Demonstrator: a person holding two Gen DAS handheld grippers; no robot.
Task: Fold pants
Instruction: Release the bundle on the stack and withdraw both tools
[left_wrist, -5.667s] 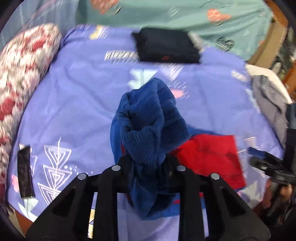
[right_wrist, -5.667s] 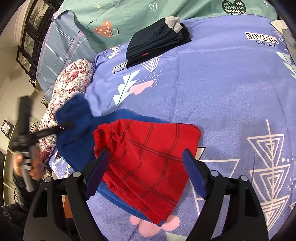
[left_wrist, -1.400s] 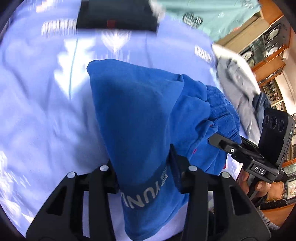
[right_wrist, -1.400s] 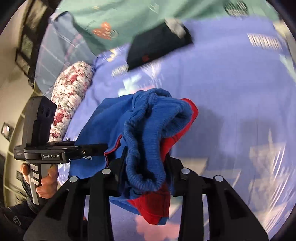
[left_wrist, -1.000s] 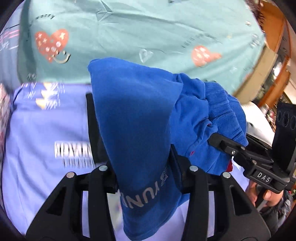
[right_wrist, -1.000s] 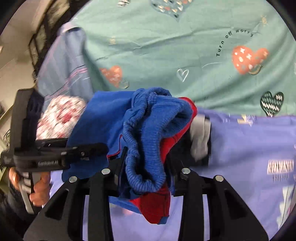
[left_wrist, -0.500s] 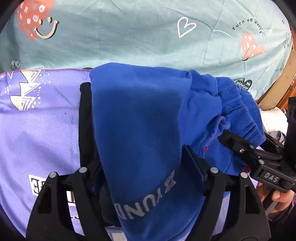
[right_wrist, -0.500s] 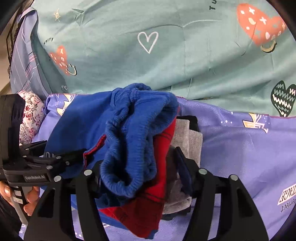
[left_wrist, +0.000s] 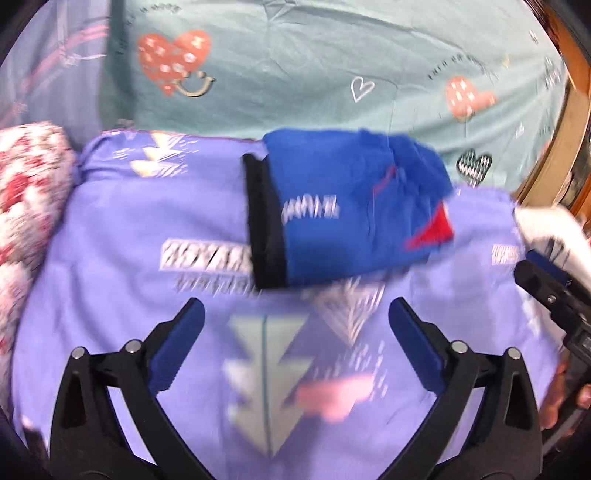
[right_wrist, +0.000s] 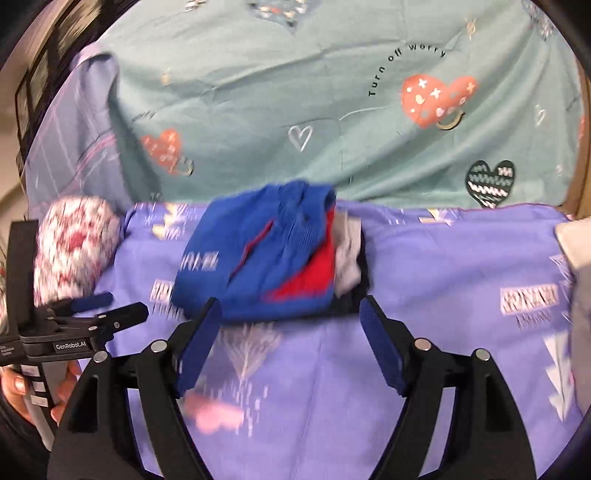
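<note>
Since a second ago you are no longer gripping the folded blue pants (left_wrist: 351, 206): they are now lying on top of the dark folded stack (left_wrist: 264, 225) at the far end of the purple bedsheet (left_wrist: 122, 280), just in front of the teal heart-print cover (left_wrist: 295, 66). Your left gripper (left_wrist: 295, 332) is opening, its jaws standing wide with only bedsheet showing between them, well short of the pants. Your right gripper (right_wrist: 288, 332) is also opening; its left blue pad (right_wrist: 195, 350) is sitting just at the near edge of the pants without pressing on them. Red lining is showing at the pants' right side. A floral pillow (right_wrist: 74, 247) is lying to the left.
</note>
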